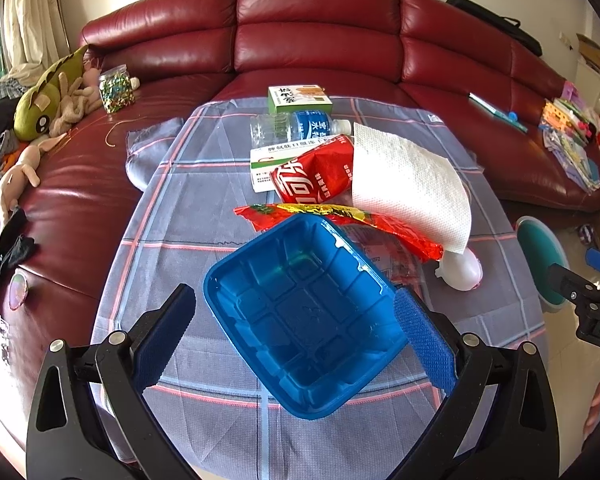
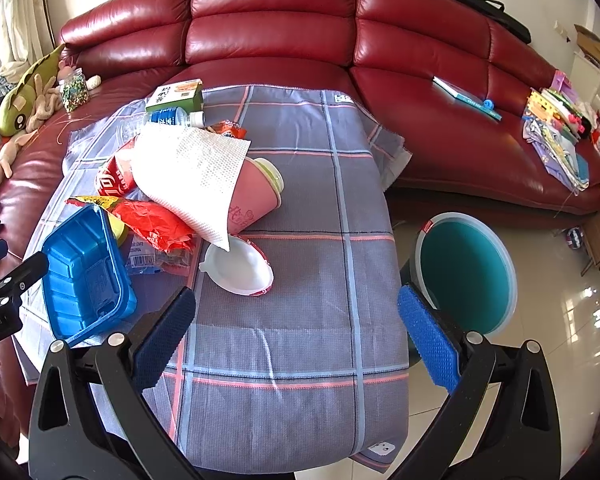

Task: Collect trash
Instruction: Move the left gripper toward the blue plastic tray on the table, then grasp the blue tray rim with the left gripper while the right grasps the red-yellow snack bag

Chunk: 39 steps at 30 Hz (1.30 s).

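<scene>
Left wrist view: left tongs (image 1: 296, 320) spread wide around blue tray (image 1: 304, 316), not yet pinching.

Right wrist view: right tongs (image 2: 296, 320) spread, empty, above bare cloth at tabletop (image 2: 300, 360) near edge. Beyond, toward far left corner: white lid (image 2: 238, 270), red wrapper (image 2: 152, 220), paper towel (image 2: 188, 168), crushed can (image 2: 114, 178). Off right edge, teal bin (image 2: 466, 268) on floor, presumably placed to receive trash.

On the table I see the plastic tray (image 2: 85, 276) nearest me at left, the snack wrapper (image 2: 152, 222) behind it, the paper towel (image 2: 192, 176) draped over the cup (image 2: 256, 196), and the bin (image 2: 466, 272) on the floor to the right.
</scene>
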{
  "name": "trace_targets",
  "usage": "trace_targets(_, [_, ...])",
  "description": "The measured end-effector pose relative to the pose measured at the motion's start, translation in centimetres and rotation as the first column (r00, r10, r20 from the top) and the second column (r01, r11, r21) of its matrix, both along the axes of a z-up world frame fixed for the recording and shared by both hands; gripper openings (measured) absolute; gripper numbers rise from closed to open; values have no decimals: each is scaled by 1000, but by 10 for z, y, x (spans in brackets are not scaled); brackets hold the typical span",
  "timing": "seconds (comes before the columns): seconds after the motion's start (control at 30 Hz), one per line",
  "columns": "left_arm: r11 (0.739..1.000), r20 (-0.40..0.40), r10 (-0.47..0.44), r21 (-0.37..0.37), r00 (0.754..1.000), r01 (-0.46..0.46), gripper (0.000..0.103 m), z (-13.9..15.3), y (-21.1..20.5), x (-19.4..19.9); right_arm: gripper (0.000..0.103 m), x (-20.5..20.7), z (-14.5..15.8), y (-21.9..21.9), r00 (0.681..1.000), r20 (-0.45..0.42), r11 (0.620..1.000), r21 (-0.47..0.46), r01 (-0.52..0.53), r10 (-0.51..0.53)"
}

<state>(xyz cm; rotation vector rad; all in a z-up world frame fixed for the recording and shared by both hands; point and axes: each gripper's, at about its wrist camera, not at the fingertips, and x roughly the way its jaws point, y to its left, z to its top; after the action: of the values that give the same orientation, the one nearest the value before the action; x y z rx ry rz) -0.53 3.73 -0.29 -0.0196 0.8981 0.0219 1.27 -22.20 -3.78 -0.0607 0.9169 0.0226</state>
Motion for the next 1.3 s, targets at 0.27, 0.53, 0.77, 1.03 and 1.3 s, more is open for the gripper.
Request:
trace_targets(0.27, [1000,0,1,2,1000,-1,99,-1,-1,0,97,1,-2,-1,1000,-6,1000,2,4,-4])
trace_targets(0.53, [1000,0,3,3,1000,-3,99,-3,1,0,97,1,-2,1,1000,-10,1000,-5,-1,1])
trace_targets(0.77, [1000,-3,4,-2,1000,-4,99,-4,2,-1,97,2,-6,2,1000,-22,1000,-5,1,-1])
trace_targets(1.03, [1000,-35,30,-3,999,-30,99,-19,22,-1,97,5,-16,6,999,-42,1000,-2,-2,2])
trace_targets(1.3, [998,-188,48,-35,981,-55,99,-69,49,7,97,8,-37,11,997,-82,1000,-3,-7,7])
